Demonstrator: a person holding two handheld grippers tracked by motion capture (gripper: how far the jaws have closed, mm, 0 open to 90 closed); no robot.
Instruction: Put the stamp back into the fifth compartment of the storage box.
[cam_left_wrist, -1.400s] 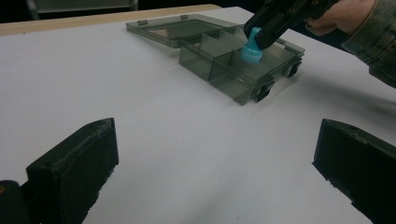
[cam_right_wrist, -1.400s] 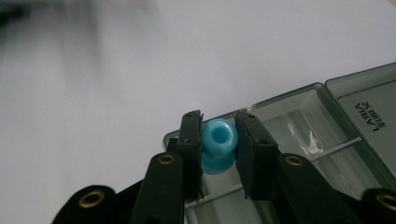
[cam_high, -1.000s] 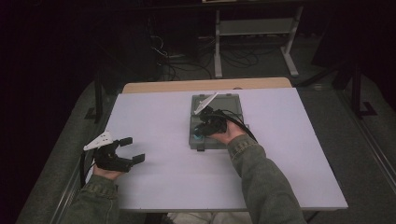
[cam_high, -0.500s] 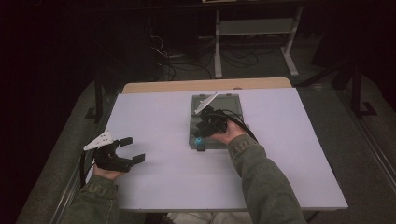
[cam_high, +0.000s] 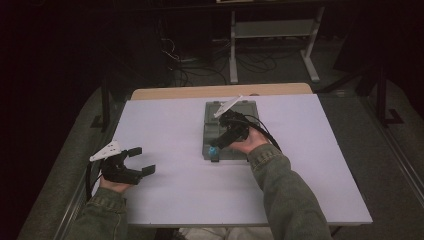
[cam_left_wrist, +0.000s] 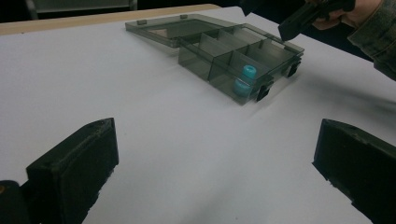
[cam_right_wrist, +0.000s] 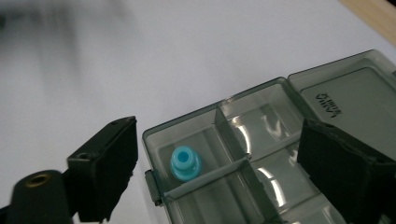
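1. Blue plug (cam_right_wrist: 185, 163) down in the near corner compartment of the grey organiser box (cam_right_wrist: 261, 154), upright, apart from both jaws of the right gripper (cam_right_wrist: 219, 168).
2. Jaws just been opening, now spread wide either side of that compartment, nothing between them but the box corner and the plug lying free.
3. Drop-off looks done, judging by the plug resting on the compartment floor; other compartments in sight empty, lid (cam_left_wrist: 173, 29) lying flat open behind the box.
4. Left to do, probably: pulling the right gripper (cam_high: 226, 137) clear, maybe shutting the lid.
5. Right forearm stretched forward over the white surface (cam_high: 165, 125), hand poised above the box's near end, gripper tilted down towards it.
6. Left gripper (cam_high: 142, 162) parked well apart at the near left edge of the surface, jaws wide, holding nothing, pointed across at the box.
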